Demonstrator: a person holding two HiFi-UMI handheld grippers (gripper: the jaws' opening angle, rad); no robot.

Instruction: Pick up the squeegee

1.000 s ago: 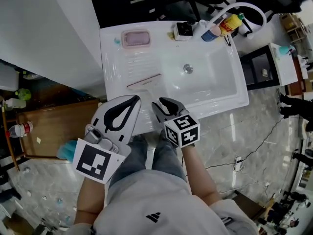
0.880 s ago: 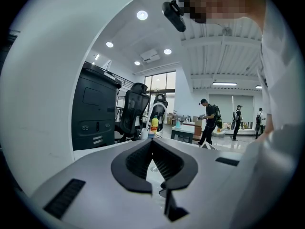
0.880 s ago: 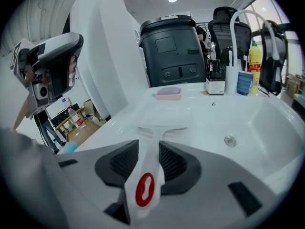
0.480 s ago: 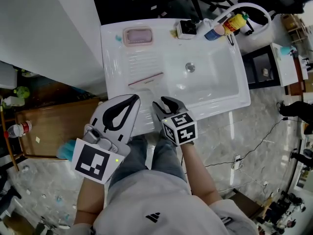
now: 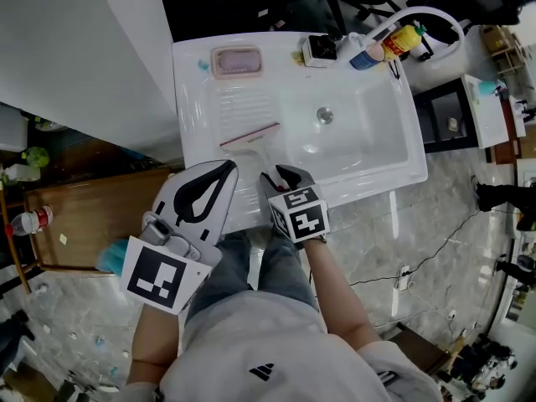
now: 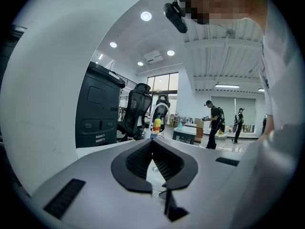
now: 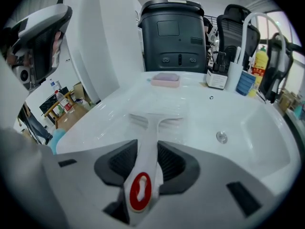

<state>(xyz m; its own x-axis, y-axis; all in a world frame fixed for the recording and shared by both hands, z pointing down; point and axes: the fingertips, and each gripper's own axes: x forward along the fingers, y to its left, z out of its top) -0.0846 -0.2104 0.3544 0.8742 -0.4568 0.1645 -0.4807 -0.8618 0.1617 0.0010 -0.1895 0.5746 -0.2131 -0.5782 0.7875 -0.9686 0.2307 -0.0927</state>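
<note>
In the head view, the squeegee (image 5: 249, 139) is seen lying on the ribbed part of the white sink (image 5: 381, 170), with its handle end hidden under the right tool (image 5: 280, 175). What is in the pink dish (image 5: 236, 61) at the back cannot be made out. In the left gripper view, the tips of the left tool (image 6: 153, 143) are held together. In the right gripper view, the jaws have just been opened wide, with the handle between them, not squeezed.

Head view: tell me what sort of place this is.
Likely an open-plan office or lab: a white moulded sink unit stands on a polished grey stone floor, with a black office chair and a dark grey office machine behind it.
</note>
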